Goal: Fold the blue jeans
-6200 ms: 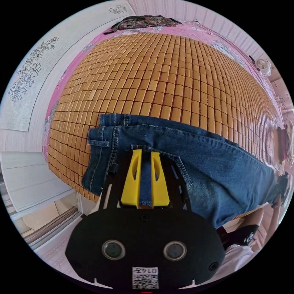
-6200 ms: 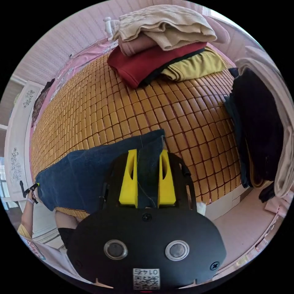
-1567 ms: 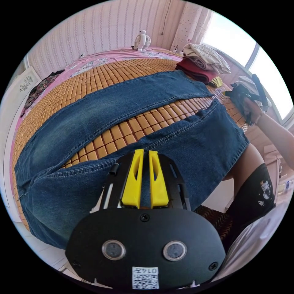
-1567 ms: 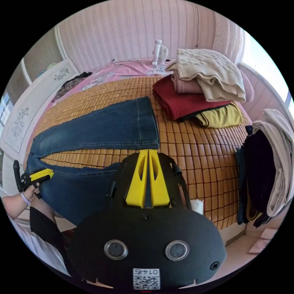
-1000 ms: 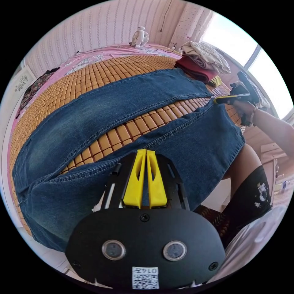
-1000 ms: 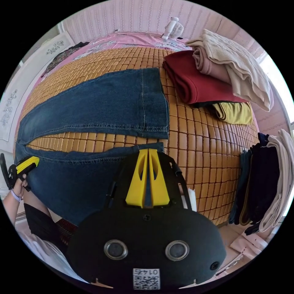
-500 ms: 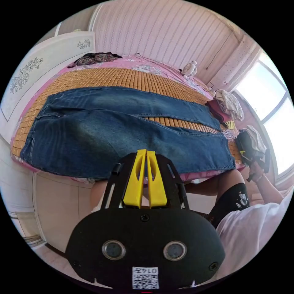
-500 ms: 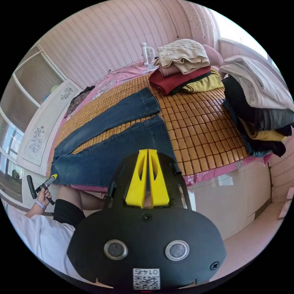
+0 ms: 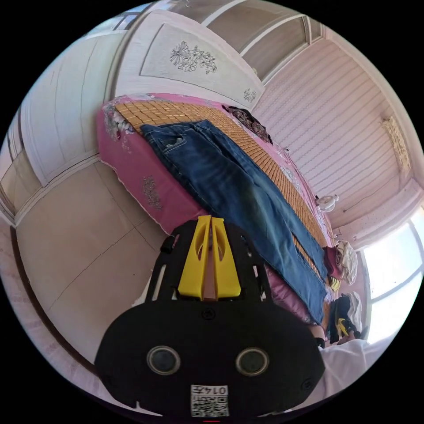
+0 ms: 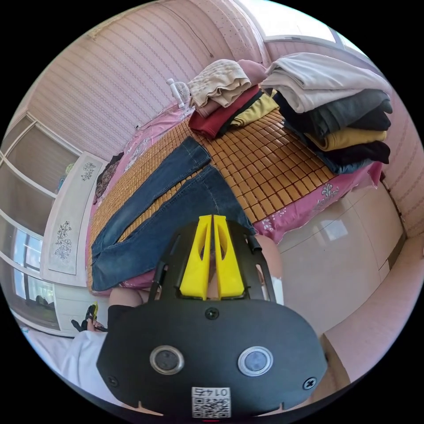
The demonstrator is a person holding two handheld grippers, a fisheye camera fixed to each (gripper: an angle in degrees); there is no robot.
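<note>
The blue jeans (image 9: 229,185) lie spread flat on the bamboo mat, legs apart, along the near edge of the bed; in the right gripper view the jeans (image 10: 168,207) run from waist at lower left to hems near the clothes piles. My left gripper (image 9: 210,223) is shut with nothing between its yellow jaws, drawn back off the bed over the floor. My right gripper (image 10: 211,221) is also shut and empty, held back from the bed edge above the person's legs. The left gripper (image 10: 90,314) appears small at lower left in a hand.
A bamboo mat (image 10: 260,163) covers the pink bed. Folded stacks sit at the hem end: a red and beige pile (image 10: 221,99) and a dark, yellow and white pile (image 10: 340,115). A small fan (image 10: 176,90) stands by the wall. A white wardrobe (image 9: 132,79) and tiled floor (image 9: 79,247) lie beside the bed.
Both grippers have let go of the jeans, which now lie flat on the mat. Both hands have pulled back from the bed, and the left gripper view has rolled toward the floor.
</note>
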